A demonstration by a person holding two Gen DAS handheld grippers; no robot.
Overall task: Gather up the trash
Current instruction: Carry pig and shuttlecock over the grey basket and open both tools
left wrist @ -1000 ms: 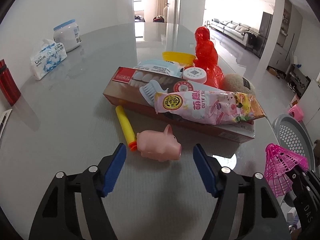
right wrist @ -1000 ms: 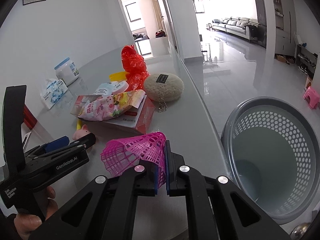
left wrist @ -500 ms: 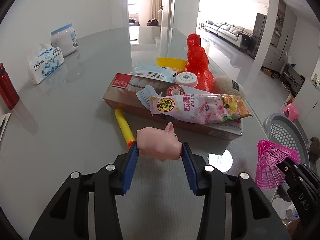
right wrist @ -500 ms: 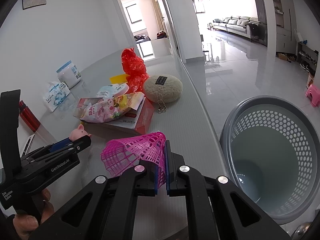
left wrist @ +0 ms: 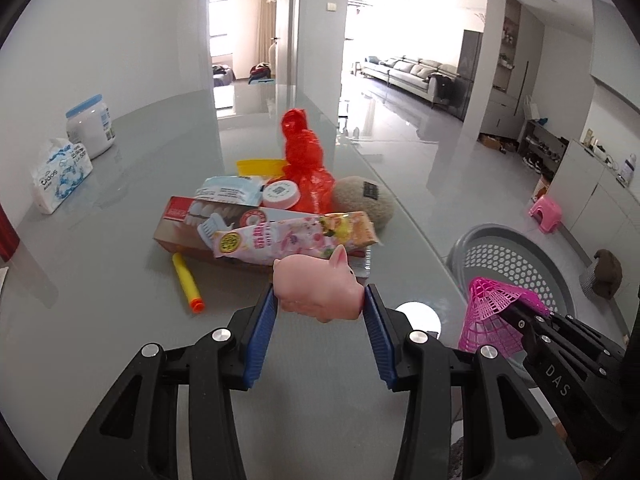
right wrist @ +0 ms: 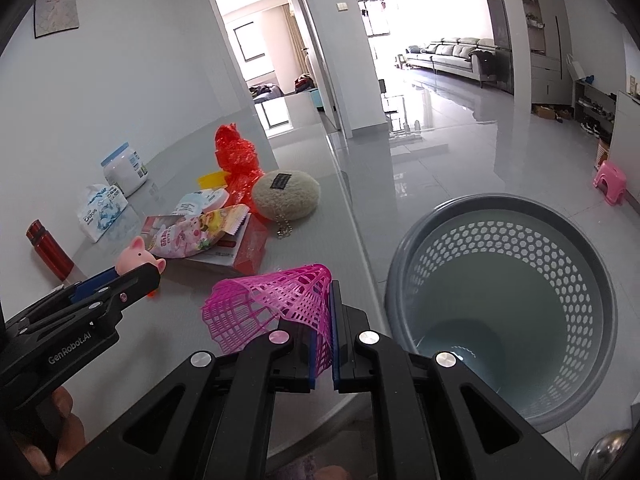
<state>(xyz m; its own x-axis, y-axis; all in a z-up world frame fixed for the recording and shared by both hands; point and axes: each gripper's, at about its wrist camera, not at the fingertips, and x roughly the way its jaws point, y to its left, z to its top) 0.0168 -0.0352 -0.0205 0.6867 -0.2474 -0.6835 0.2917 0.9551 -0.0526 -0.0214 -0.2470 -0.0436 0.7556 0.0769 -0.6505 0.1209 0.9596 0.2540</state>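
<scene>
Right wrist: grey basket point(right wrist: 404, 248) empty; right hand-held gripper point(right wrist: 323, 344) clamps pink net point(right wrist: 272, 300), left point(left wrist: 319, 312) grips pig point(left wrist: 318, 292).

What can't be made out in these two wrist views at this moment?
- Pink pig: underside hidden by the left gripper, left wrist view.
- Pink mesh shuttlecock: pinched end hidden inside the right gripper, right wrist view.
- Grey basket: near rim cut off by the gripper body.
- Snack packet lettering: too small to read.
</scene>
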